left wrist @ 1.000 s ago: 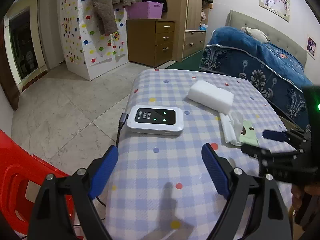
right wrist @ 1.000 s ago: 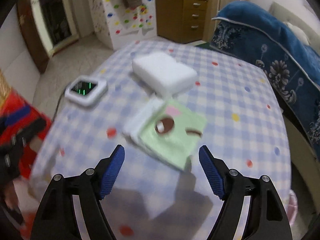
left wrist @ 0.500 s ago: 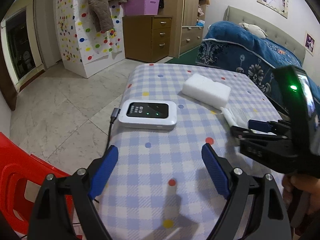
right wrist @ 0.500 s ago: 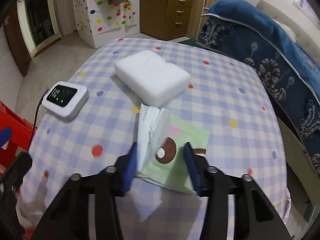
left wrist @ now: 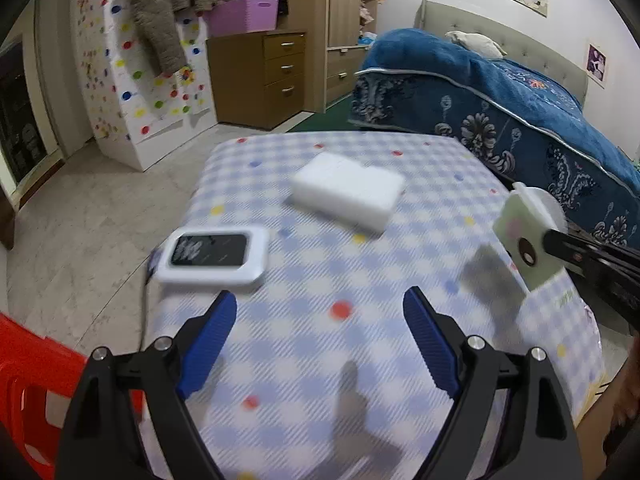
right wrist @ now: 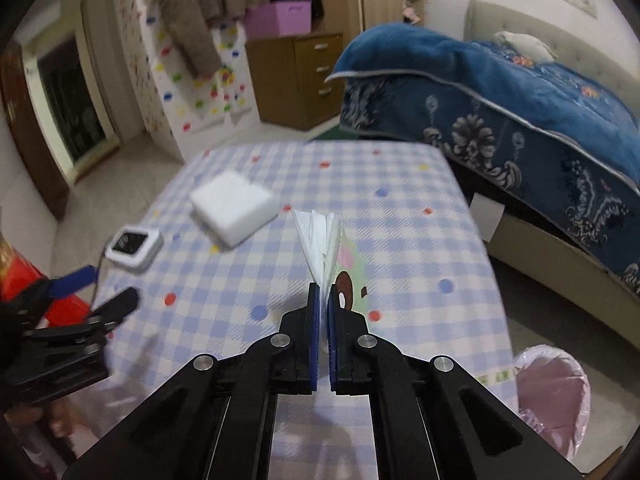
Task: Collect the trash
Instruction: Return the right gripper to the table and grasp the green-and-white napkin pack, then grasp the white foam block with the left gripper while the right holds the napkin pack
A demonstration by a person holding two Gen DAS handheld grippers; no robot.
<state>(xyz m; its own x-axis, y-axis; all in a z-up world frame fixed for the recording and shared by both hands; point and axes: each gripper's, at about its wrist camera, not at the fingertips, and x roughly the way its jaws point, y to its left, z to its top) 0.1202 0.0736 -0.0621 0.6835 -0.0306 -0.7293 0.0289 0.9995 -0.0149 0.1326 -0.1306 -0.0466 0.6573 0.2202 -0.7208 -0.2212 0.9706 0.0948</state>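
Since the earlier frame the right gripper [right wrist: 323, 300] had clenched its jaws on the tissue packet [right wrist: 326, 240], lifted above the worktop [right wrist: 400, 208] at frame centre. Left gripper [left wrist: 320, 344] stayed released. Pinched thinly, it could slip short of the pink bin [right wrist: 552, 392], lower right.

We see the tissue pack [right wrist: 326, 246], pale green wrapper with white tissues fanned out, held edgewise above the checked tablecloth [right wrist: 400, 208], right of the white foam block [right wrist: 232, 210].

Even indoor light, motion blur, fisheye-bent edges
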